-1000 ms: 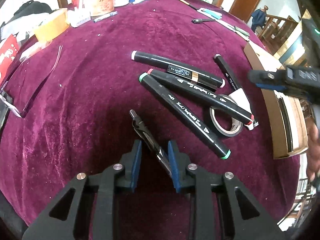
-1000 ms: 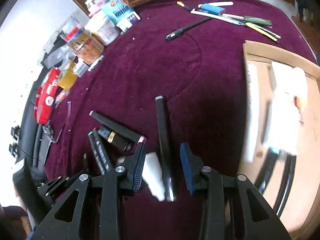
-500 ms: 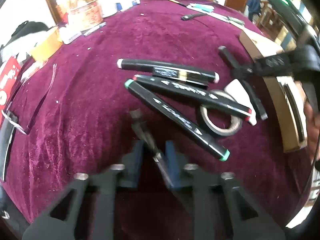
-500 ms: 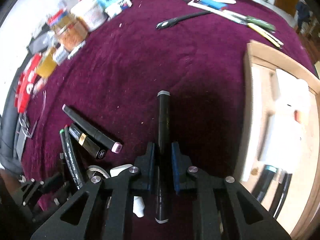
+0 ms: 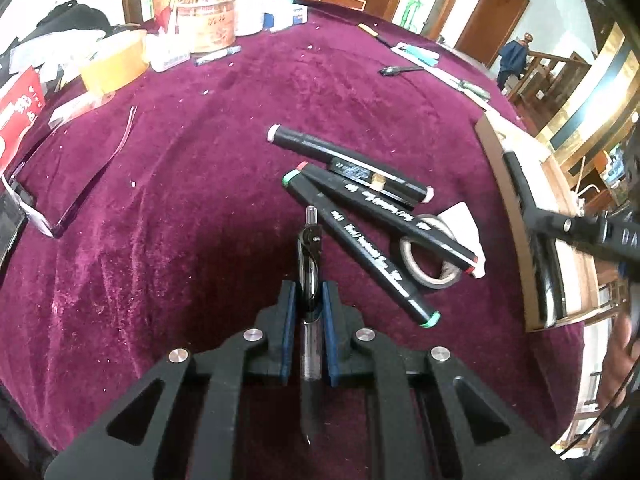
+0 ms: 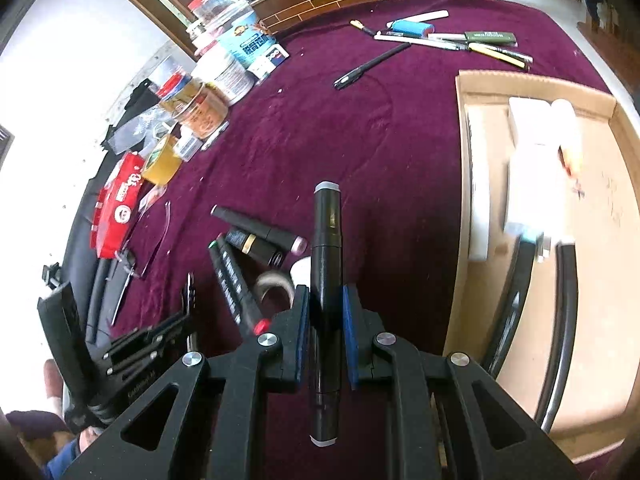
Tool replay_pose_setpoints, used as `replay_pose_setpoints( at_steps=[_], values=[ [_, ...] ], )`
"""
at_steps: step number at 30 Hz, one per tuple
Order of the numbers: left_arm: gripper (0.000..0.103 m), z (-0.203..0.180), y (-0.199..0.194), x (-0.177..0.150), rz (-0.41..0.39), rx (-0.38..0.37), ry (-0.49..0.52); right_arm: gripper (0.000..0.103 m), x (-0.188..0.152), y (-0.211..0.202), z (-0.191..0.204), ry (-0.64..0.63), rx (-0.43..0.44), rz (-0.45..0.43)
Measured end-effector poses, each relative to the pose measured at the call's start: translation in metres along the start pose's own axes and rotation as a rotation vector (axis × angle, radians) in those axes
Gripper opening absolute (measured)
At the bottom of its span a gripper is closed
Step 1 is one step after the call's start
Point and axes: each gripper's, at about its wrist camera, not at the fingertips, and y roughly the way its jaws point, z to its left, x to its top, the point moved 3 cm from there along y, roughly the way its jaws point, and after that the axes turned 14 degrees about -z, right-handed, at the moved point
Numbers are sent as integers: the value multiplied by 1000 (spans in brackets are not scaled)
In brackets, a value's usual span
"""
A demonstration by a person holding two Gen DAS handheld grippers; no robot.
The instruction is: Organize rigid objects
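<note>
Gripping near one end, the left tongs (image 5: 308, 312) clamp a clip pen (image 5: 309, 268); the right tongs (image 6: 325, 332) pinch a black marker (image 6: 326, 280), which may pivot and slip.

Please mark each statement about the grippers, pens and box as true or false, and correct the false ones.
1. The left gripper is shut on a clip pen. True.
2. The right gripper is open and holds nothing. False: it is shut on a black marker.
3. A tape roll lies under the markers on the cloth. True.
4. The cardboard box is empty. False: white items lie inside it.
</note>
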Motion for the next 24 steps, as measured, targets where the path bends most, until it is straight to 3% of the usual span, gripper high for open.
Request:
replay_pose_setpoints(
  at_steps=[8,21,24],
  values=[
    [11,-34,-10,12,-18,-67,44,14,-3,-23,-11,33,-2,-41],
    [10,-128,-11,26,-15,-232,152,14,-9,-91,-71,158,-84,-160],
    [10,-139,-7,28,-10,-234,159,14,-11,-104,-82,174,-98,-177]
  ],
)
